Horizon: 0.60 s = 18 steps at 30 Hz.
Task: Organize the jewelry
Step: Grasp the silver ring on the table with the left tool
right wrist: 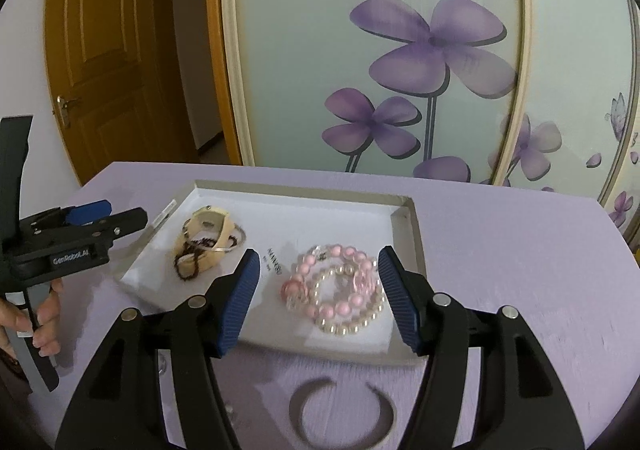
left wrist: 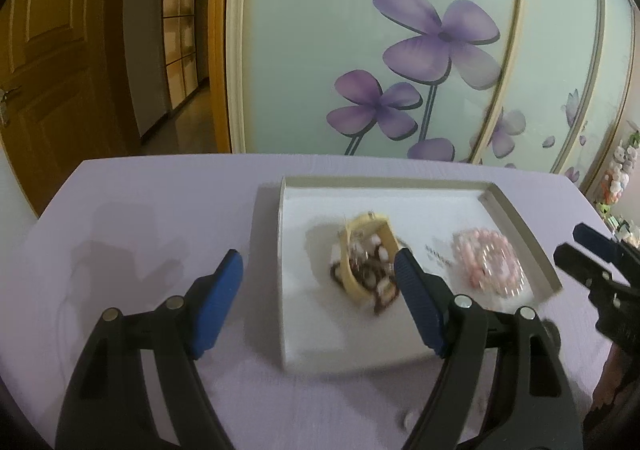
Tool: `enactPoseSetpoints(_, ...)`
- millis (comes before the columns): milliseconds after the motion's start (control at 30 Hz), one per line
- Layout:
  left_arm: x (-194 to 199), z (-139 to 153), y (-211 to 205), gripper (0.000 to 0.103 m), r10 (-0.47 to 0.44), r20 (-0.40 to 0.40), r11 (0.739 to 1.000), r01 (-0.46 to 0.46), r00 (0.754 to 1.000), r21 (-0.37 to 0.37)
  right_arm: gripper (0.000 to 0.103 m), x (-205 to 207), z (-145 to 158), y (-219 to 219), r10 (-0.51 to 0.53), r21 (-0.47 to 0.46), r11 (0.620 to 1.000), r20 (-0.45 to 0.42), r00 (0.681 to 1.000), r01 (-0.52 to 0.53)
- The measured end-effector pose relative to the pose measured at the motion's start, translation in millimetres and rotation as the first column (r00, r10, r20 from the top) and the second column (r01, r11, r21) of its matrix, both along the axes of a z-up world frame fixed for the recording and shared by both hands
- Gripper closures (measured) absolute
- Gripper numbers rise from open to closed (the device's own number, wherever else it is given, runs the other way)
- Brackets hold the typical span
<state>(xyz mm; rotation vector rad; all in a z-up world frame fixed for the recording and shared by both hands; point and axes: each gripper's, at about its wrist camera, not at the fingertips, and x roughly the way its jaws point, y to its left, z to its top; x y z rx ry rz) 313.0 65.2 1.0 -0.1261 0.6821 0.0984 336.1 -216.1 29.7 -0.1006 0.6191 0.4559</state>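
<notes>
Open bangle (right wrist: 342, 416) lies on the table (right wrist: 520, 270), just outside the tray (right wrist: 404, 228).
My right gripper (right wrist: 318, 296) and left gripper (left wrist: 320, 300) are spread, empty; I'd lower the right squarely over the bangle's rim.

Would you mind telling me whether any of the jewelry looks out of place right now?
Yes: an open bangle lies on the purple tablecloth, outside the near edge of the white tray, while the pink and pearl bead bracelets and the cream-band pile sit inside it.
</notes>
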Motion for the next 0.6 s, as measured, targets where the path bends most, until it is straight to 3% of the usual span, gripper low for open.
enactPoseSetpoints(400,-83.5,-17.7,-28.1,0.02,-0.086,-0.051,0.996,0.085,0.995,-0.02,0.039,-55.2,-7.1,-37.3,-0.042,0.052,0.998,-0.04,0.998,0.045)
enactPoseSetpoints(600,-95.1,-31.1,-51.2,0.021,-0.141,-0.086,0.99,0.14,0.986,-0.01,0.039,-69.1,-11.5,-52.8,-0.069,0.084,0.994,-0.071,0.995,0.074)
